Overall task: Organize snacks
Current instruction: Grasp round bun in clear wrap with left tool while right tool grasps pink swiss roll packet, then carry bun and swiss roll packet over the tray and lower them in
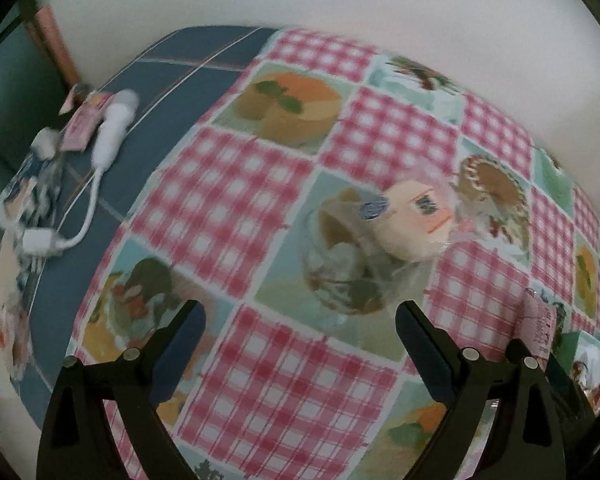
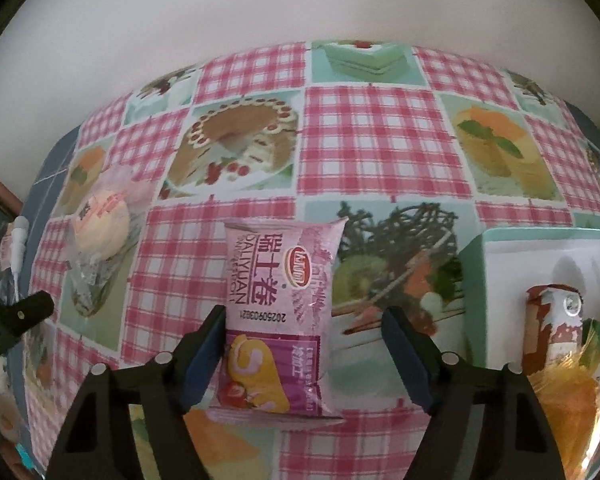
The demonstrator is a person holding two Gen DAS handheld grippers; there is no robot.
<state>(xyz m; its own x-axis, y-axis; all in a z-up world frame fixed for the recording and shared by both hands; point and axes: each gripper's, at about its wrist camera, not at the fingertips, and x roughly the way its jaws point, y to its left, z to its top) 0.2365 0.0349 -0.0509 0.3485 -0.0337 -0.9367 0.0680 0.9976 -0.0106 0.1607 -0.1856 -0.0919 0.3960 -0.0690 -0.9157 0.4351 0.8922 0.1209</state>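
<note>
Left jaws: left gripper (image 1: 300, 334) spread, empty, above the tablecloth (image 1: 236, 184).
Left view snack: clear-wrapped bun (image 1: 414, 222) ahead, well apart.
Right jaws: right gripper (image 2: 304, 338) spread astride the pink Swiss-roll packet (image 2: 278, 316).
Right view tray: white tray (image 2: 512, 264) right, holding a brown packet (image 2: 554, 328).

pink swiss-roll packet (image 2: 278, 312), pink gingham tablecloth (image 2: 380, 148), mint tray (image 2: 474, 280)

Both views low, facing tablecloth (image 1: 260, 184); close

Home: cake-print tablecloth (image 2: 380, 140), snacks (image 2: 278, 320)
</note>
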